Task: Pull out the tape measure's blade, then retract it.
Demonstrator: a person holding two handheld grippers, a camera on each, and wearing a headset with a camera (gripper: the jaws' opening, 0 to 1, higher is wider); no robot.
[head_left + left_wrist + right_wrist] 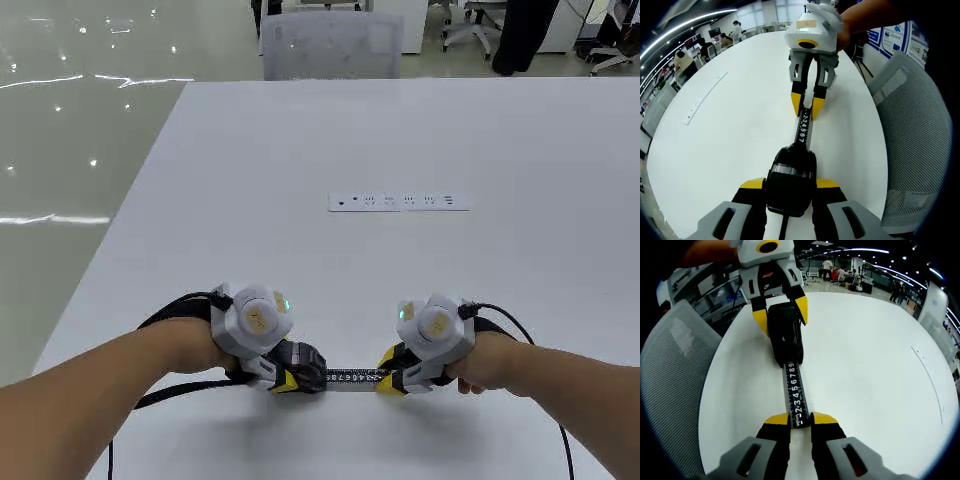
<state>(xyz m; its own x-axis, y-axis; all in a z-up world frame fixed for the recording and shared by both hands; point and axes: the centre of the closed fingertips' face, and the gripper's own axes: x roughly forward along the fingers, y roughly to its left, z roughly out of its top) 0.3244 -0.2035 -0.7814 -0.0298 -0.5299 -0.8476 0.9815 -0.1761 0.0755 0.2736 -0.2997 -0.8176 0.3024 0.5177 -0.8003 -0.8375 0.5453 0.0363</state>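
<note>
A black tape measure case (303,366) lies near the front edge of the white table, and my left gripper (284,381) is shut on it; its yellow-tipped jaws clamp the case (791,179) from both sides. A short length of black blade (351,377) with white numbers runs from the case to my right gripper (390,384), which is shut on the blade's end. In the right gripper view the blade (794,395) reads from 2 to 9 and leads to the case (785,336). The right gripper (807,105) faces the left one across the blade (804,129).
A white power strip (398,202) lies flat at mid-table, beyond the grippers. A grey mesh chair (332,45) stands at the far edge, and another mesh chair (912,130) sits close by the near edge. Black cables trail from both grippers off the table's front.
</note>
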